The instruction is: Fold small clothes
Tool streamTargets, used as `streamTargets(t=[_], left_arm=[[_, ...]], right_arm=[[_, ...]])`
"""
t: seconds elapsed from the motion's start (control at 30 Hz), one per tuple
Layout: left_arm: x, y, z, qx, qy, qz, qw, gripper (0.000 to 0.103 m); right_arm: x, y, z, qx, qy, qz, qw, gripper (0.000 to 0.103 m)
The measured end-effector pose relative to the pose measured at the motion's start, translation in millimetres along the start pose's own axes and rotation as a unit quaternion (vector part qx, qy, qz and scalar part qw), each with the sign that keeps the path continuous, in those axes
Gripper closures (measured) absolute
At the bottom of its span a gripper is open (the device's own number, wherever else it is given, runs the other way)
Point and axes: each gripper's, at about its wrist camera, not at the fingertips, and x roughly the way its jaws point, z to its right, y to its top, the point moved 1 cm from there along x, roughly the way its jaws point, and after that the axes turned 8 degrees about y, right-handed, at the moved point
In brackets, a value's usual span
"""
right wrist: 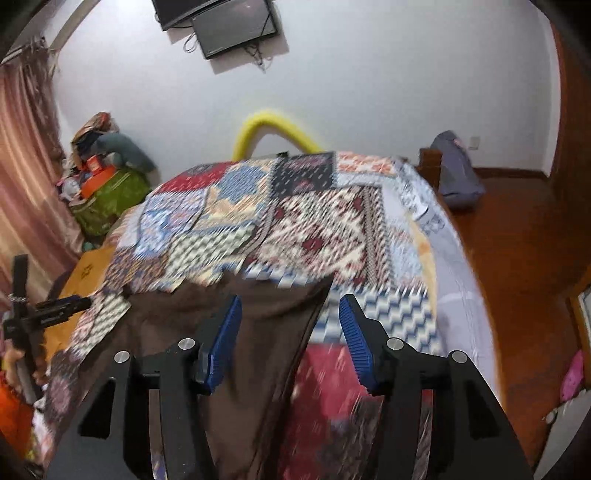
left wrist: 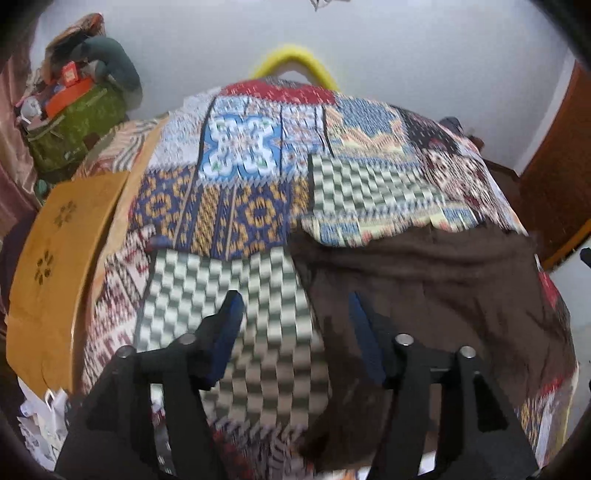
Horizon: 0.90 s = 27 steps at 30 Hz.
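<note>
Hovering over the near edge of the bed, both tongs stood open with nothing between their blue pads; the left tongs hung above the seam where a brown cloth met the checkered patch of the quilt, and the right tongs hung above the cloth's right edge, where it gave way to a red patch. No pad pressed on fabric in either view, though motion blur made fine contact hard to judge.

The cloth lay spread on the near part of the quilt, its far edge wavy and partly overlapped by a fold of the quilt; whether it was already folded once could not be told.

Risks, as I judged them: open tongs brought down here could pinch quilt along with cloth, because the two lay flush and the quilt lapped over the far hem; lifting then would drag the cover and spoil the fold. A grip taken on one layer only would leave the corners uneven; the two tongs sat at unlike points on the cloth, so a skewed crease seemed likely.

Farther off stood a yellow hoop against the wall, a green bag piled with clutter on the left, and a screen mounted high on the wall.
</note>
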Motion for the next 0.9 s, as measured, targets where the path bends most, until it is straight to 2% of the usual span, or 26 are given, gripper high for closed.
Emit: streamTargets(t=[0.17, 0.3, 0.37, 0.4, 0.47, 0.5, 0.53, 0.57, 0.77, 0.9], left_arm=[[-0.4, -47.3, 2.4, 0.019, -0.019, -0.036, 0.999, 0.041], [3.8, -82.1, 12.6, 0.027, -0.05, -0.068, 0.9961, 0.041], [3.6, -92.2, 20.1, 0.034, -0.046, -0.065, 0.9963, 0.041], [2.8, -94.0, 22.1, 0.035, -0.041, -0.06, 0.9967, 0.042], [-1.0, -95.9, 25.3, 0.033, -0.042, -0.053, 0.9972, 0.063], [-2.9, -96.0, 25.5, 0.033, -0.042, -0.052, 0.9972, 0.085], [-4.6, -96.6, 25.8, 0.032, -0.056, -0.056, 0.9964, 0.097], [-8.1, -97.1, 24.7, 0.025, -0.073, -0.06, 0.9952, 0.097], [-44.0, -112.2, 19.1, 0.029, -0.092, -0.047, 0.9942, 0.097], [-63.5, -133.4, 20.0, 0.041, -0.104, -0.054, 0.9923, 0.097]], right_arm=[[-5.2, -52.1, -9.7, -0.001, 0.016, -0.039, 0.999, 0.052], [4.2, -89.4, -20.7, -0.008, 0.019, -0.075, 0.997, 0.052], [8.9, -100.7, -24.0, -0.01, 0.015, -0.079, 0.997, 0.052], [11.8, -103.8, -23.8, -0.002, 0.02, -0.08, 0.997, 0.055], [13.9, -108.0, -22.8, 0.01, 0.026, -0.079, 0.996, 0.073], [12.7, -107.9, -24.1, 0.009, 0.026, -0.074, 0.997, 0.085], [11.5, -107.2, -24.5, 0.013, 0.036, -0.074, 0.997, 0.087], [9.0, -106.8, -24.7, 0.02, 0.044, -0.072, 0.996, 0.088], [-16.3, -110.1, -31.6, 0.01, 0.051, -0.058, 0.997, 0.091], [-30.3, -124.4, -35.9, 0.002, 0.048, -0.072, 0.996, 0.091]])
